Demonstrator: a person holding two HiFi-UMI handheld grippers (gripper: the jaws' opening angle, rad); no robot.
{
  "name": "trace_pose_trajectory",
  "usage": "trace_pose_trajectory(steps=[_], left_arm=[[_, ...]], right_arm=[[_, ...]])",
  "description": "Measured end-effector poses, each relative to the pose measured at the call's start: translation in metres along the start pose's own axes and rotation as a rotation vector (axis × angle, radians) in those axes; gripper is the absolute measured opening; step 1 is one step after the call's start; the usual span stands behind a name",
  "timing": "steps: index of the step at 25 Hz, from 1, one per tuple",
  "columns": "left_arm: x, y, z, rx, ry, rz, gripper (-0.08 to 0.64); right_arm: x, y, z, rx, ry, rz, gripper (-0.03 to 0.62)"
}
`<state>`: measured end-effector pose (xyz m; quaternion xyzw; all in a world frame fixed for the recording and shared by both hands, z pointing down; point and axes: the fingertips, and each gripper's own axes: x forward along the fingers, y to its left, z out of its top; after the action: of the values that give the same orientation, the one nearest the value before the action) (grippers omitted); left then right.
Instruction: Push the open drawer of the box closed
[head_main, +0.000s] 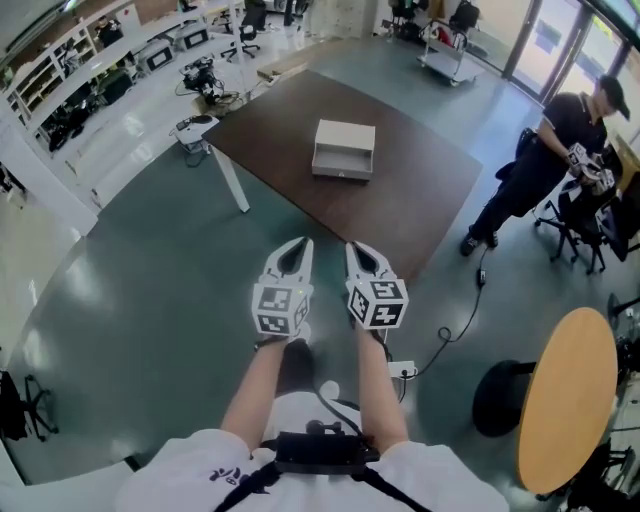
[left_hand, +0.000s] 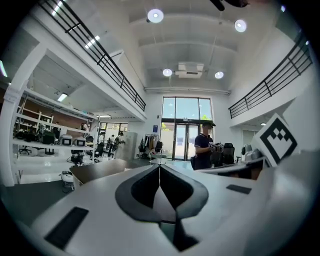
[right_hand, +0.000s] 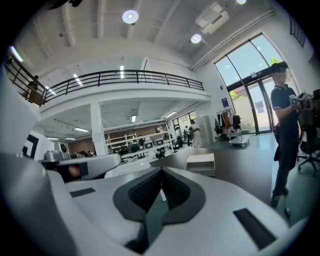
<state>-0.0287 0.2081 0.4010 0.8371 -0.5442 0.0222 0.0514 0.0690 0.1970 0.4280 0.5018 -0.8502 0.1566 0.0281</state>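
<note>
Box (head_main: 344, 140), far, on table (head_main: 410, 205); drawer (head_main: 341, 171) open toward me. Left gripper (head_main: 296, 252), right gripper (head_main: 360, 255): near, well short of it, jaws together, empty; I judge them closed for pushing.

The box (head_main: 344, 148) lies on the table (head_main: 405, 195) (person (head_main: 545, 165) to its right).

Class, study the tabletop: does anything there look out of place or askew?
Yes: the pale beige box on the dark brown table has its shallow drawer sticking out at the front instead of sitting flush. Nothing else there looks odd.
</note>
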Motion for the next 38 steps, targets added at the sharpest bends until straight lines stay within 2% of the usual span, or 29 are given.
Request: trace_pose_trajectory(steps=[3, 7, 12, 15, 19, 23, 25, 29, 33, 38], left_arm=[[0.025, 0.014, 0.014, -0.019, -0.025, -0.004, 0.009], [0.07, 0.027, 0.044, -0.003, -0.046, -0.03, 0.009], [0.115, 0.043, 0.102, 0.045, -0.112, -0.049, 0.009], [0.141, 0.061, 0.123, 0.105, -0.131, -0.048, 0.009], [0.175, 0.101, 0.12, 0.083, -0.118, -0.043, 0.009], [0.198, 0.125, 0.116, 0.075, -0.135, -0.063, 0.009], [0.213, 0.132, 0.107, 0.077, -0.129, -0.086, 0.009], [0.245, 0.141, 0.083, 0.092, -0.045, -0.139, 0.009], [0.273, 0.146, 0.08, 0.084, -0.048, -0.151, 0.009], [0.319, 0.159, 0.064, 0.075, 0.003, -0.16, 0.009]], right_arm=[[0.026, -0.004, 0.006, -0.01, 0.018, 0.008, 0.003], [0.057, -0.019, 0.049, -0.036, -0.017, -0.025, 0.003], [0.081, -0.047, 0.123, -0.052, -0.112, -0.11, 0.003], [0.1, -0.053, 0.144, -0.075, -0.124, -0.114, 0.003], [0.141, -0.059, 0.14, -0.096, -0.084, -0.133, 0.003], [0.176, -0.062, 0.141, -0.097, -0.109, -0.145, 0.003], [0.194, -0.066, 0.135, -0.096, -0.109, -0.149, 0.003], [0.219, -0.088, 0.121, -0.064, -0.059, -0.2, 0.003], [0.24, -0.119, 0.127, -0.052, -0.075, -0.216, 0.003], [0.276, -0.148, 0.116, -0.024, -0.022, -0.218, 0.003]])
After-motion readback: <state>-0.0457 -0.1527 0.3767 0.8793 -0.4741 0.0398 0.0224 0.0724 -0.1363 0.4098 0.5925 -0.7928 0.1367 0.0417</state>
